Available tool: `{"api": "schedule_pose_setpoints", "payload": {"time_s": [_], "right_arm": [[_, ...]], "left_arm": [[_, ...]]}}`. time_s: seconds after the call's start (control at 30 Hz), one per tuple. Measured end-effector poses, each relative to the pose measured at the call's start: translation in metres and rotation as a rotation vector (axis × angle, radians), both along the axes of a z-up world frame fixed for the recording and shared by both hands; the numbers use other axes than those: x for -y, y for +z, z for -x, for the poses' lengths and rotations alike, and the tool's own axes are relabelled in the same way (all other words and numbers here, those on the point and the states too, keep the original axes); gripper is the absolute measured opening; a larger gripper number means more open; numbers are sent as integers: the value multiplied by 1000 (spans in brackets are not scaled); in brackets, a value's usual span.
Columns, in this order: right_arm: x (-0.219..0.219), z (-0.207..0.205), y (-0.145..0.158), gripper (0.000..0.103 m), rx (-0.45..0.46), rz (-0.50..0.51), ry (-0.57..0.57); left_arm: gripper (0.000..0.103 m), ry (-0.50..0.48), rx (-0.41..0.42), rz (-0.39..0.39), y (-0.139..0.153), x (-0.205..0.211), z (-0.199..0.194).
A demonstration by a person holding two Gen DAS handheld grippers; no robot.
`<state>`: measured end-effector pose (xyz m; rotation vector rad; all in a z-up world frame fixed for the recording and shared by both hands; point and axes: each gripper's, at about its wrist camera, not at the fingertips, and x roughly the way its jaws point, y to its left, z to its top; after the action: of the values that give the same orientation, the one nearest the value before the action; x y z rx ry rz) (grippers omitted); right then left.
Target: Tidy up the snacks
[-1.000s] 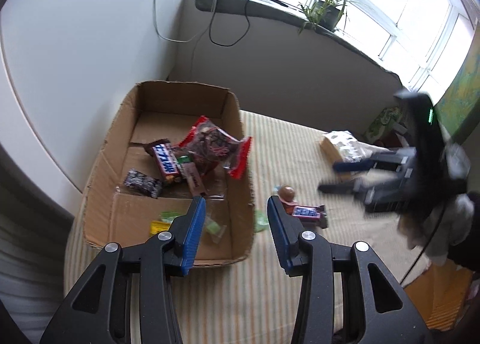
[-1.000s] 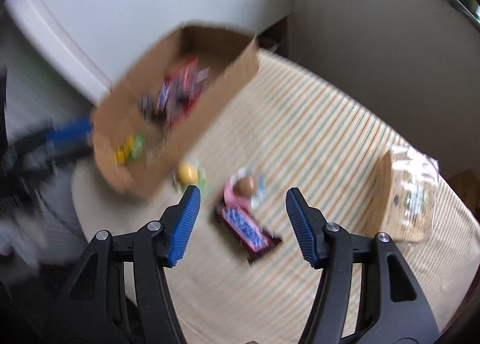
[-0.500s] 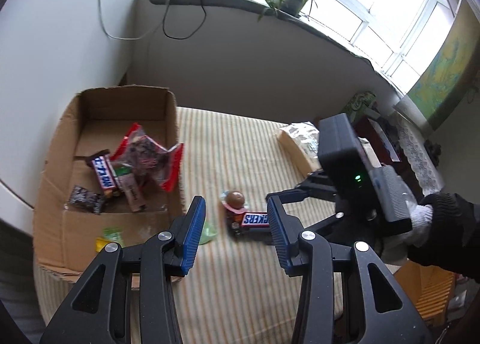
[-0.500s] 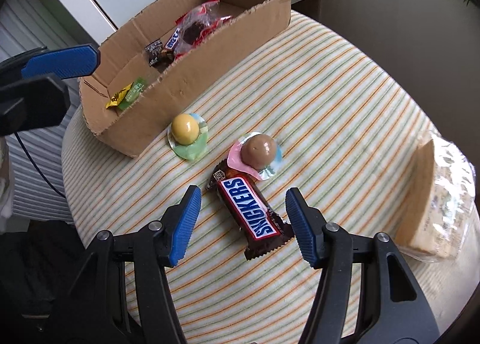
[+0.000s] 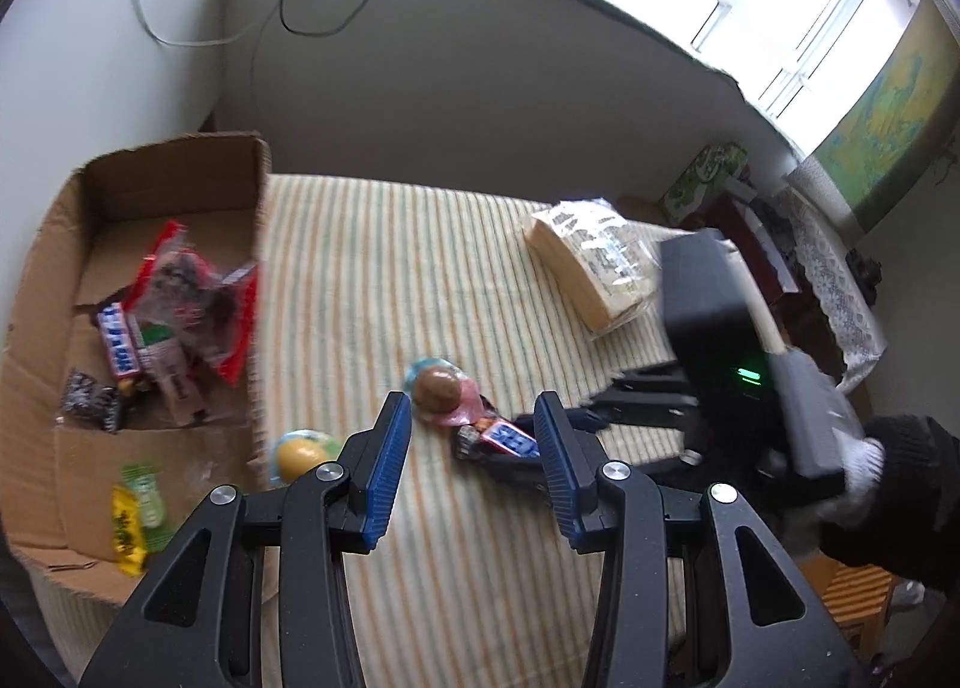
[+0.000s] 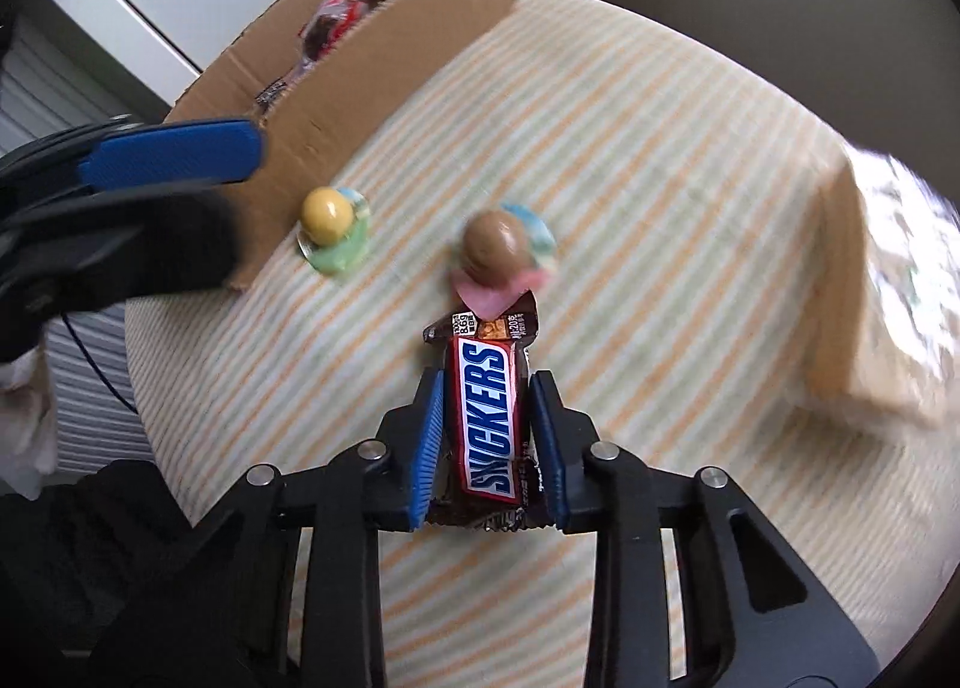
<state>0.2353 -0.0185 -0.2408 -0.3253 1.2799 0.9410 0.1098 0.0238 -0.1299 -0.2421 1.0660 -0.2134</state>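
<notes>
While the right claw (image 6: 487, 439) closes around the Snickers bar (image 6: 489, 418), the bar's long axis runs straight along the claw's own pointing line, so the 2 blue pads flank its long sides and squeeze across its narrow width. The jaws are narrow and closing; the pads look at or just off the wrapper's edges, and I cannot tell whether they press it firmly yet. The bar lies flat on the striped bench (image 6: 660, 159), its far end touching the pink base of the brown chocolate egg (image 6: 495, 244).

The left claw (image 5: 474, 463) hovers empty and half open above the bench, with nothing between its pads. The yellow egg (image 5: 298, 451) lies just to its left, close against the cardboard box (image 5: 150, 165), and the brown egg sits just ahead of it. By my reading, the left hand is the nearer one for either egg, while the right hand alone has the bar.

The box, already holding several wrapped snacks, stands ahead and to the left of the bar in the right wrist view, so the carry would likely run that way, over the near wall. A wrapped pack (image 5: 591, 268) rests apart, toward the bench's far right.
</notes>
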Motion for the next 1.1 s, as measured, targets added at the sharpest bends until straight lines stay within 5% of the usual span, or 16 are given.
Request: {"api": "schedule_pose_setpoints", "payload": {"time_s": [0.43,1.1], "right_arm": [[55,1,2,30,6,22,-101],[55,5,3,30,26,37,-132]], "left_arm": [[41,70,-119,-172,-62,34,-39],[25,68,-50,-136,-59,21,-16]]}}
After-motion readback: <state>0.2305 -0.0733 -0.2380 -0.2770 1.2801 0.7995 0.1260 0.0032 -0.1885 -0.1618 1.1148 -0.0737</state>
